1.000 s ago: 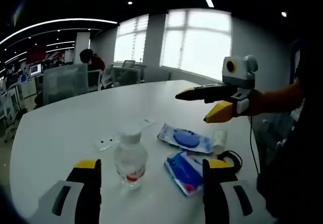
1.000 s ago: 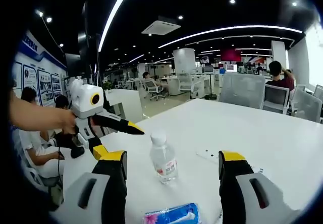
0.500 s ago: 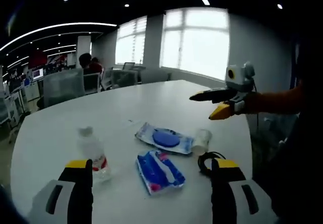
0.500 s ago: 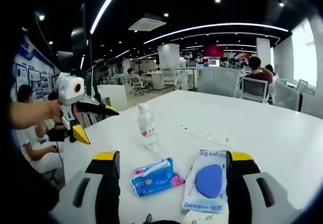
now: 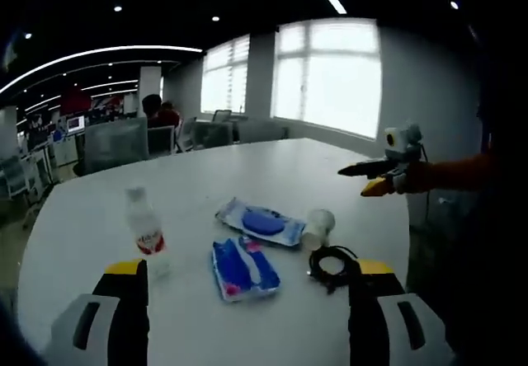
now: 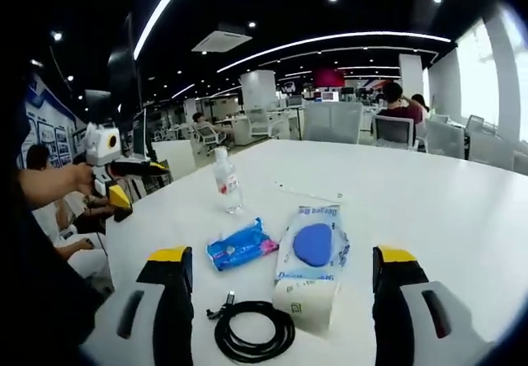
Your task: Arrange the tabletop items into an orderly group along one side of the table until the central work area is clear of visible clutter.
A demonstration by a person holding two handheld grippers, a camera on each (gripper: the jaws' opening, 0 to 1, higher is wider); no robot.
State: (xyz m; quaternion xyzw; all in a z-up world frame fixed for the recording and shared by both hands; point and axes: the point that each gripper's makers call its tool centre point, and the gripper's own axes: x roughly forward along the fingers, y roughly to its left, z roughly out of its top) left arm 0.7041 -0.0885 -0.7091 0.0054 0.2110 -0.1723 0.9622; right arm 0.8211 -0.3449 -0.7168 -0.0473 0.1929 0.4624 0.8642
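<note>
Wipes pack (image 6: pixel 311 245), tissue packet (image 6: pixel 240 246), bottle (image 6: pixel 225 182), cable (image 6: pixel 252 330), cup (image 6: pixel 308 304) (on its side): clustered mid-table (image 6: pixel 429 209), ahead of right gripper (image 6: pixel 280 271), left gripper (image 5: pixel 243 288); both spread wide, empty.

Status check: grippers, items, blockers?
Left gripper and right gripper open, empty. Bottle, tissue pack, wipes, roll, cable on table, ungrouped. No blockers.

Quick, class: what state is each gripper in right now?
Left gripper: open, holding nothing.
Right gripper: open, holding nothing.
</note>
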